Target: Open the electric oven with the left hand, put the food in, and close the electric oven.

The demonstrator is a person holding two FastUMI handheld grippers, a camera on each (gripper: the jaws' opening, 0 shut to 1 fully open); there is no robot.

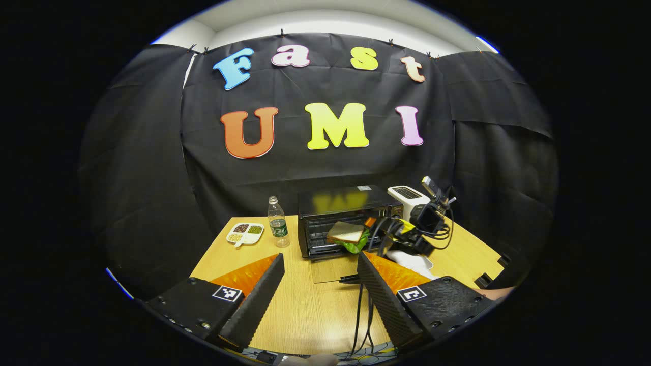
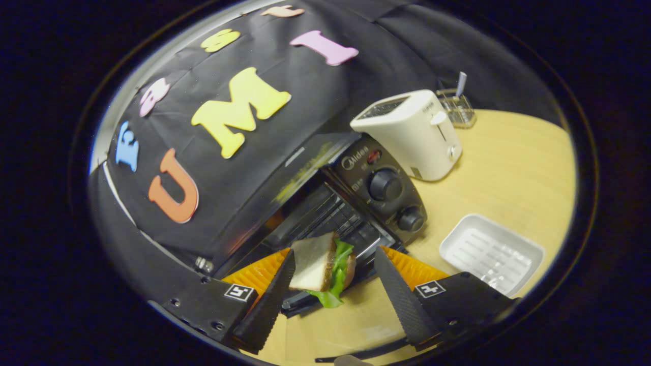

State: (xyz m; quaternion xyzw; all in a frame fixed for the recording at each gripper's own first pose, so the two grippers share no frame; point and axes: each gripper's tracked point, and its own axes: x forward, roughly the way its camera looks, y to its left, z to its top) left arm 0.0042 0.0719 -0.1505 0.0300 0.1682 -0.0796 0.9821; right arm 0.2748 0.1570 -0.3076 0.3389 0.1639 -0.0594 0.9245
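Observation:
The black electric oven (image 1: 351,203) stands at the back of the wooden table with its door folded down. A sandwich (image 1: 347,234) of white bread and lettuce lies tilted at the oven's mouth, over the rack and door. In the right gripper view the sandwich (image 2: 318,264) sits between my right gripper's (image 2: 335,254) fingers, against the left one and apart from the right one. That gripper is open. The oven's knobs (image 2: 386,183) are just beyond it. In the left gripper view the right gripper (image 1: 407,236) hovers at the oven's right front. My left gripper (image 1: 320,258) is open, low over the table, well short of the oven.
A white toaster (image 2: 412,134) stands right of the oven, with a wire holder (image 2: 457,107) behind it. A white ribbed tray (image 2: 491,251) lies on the table to the right. A water bottle (image 1: 277,223) and a divided dish (image 1: 245,233) sit left of the oven. Cables (image 1: 363,315) trail across the near table.

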